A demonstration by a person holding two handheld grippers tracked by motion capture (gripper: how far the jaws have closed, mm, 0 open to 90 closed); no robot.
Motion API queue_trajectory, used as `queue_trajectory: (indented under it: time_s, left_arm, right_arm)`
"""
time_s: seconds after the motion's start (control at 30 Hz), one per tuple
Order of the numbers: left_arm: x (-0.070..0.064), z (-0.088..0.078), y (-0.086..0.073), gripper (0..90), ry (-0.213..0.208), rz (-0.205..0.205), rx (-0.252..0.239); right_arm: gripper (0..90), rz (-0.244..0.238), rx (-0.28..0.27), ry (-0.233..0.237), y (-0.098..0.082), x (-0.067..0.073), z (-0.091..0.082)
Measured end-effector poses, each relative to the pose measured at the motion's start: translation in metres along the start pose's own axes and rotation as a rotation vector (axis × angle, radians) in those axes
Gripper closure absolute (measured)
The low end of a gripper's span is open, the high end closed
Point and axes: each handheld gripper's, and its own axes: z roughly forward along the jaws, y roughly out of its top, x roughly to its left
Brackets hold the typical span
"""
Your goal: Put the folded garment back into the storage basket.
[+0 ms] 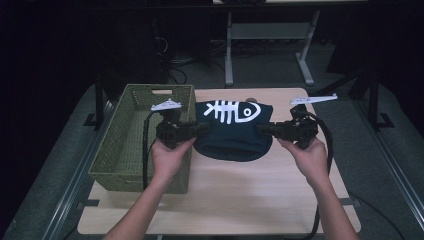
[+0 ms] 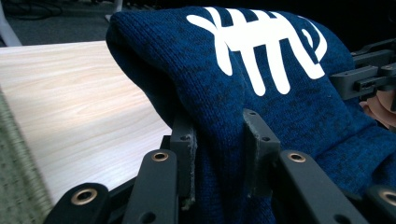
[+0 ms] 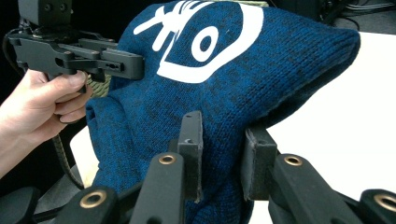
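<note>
A dark blue knitted garment [image 1: 232, 131] with a white fish-skeleton print hangs stretched between both grippers above the wooden table [image 1: 225, 200]. My left gripper [image 1: 202, 130] is shut on its left edge, beside the basket. In the left gripper view the blue knit [image 2: 261, 84] is pinched between the two black jaws of the left gripper [image 2: 218, 154]. My right gripper [image 1: 262, 130] is shut on the garment's right edge. The right gripper view has the right gripper [image 3: 223, 158] clamped on the fabric [image 3: 243, 79], with the other hand and its gripper [image 3: 79, 58] at the upper left.
An olive woven basket [image 1: 131, 145] stands on the table's left part, right beside my left hand. Grey desk legs [image 1: 270, 45] and dark floor lie beyond the far edge. Bare tabletop runs along the front, below the garment.
</note>
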Motion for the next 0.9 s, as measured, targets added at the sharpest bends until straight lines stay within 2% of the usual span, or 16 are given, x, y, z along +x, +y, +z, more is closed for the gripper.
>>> queue_trajectory:
  time_s: [0.13,0.23,0.47,0.9]
  left_arm:
    - [0.007,-0.014,0.0,68.9,0.004,-0.003,-0.012]
    - [0.013,-0.025,0.0,68.7,0.024,-0.003,-0.012]
    - [0.025,-0.04,-0.001,68.7,0.049,-0.015,-0.019]
    - [0.039,-0.06,-0.001,68.8,0.075,-0.034,-0.04]
  right_arm:
    - [72.6,-0.003,-0.001,0.016,0.008,0.009,0.008]
    - [72.6,-0.012,0.004,0.042,0.013,0.014,0.019]
    - [72.7,-0.02,0.021,0.059,0.022,0.022,0.039]
    - [72.7,-0.037,0.036,0.071,0.036,0.034,0.062]
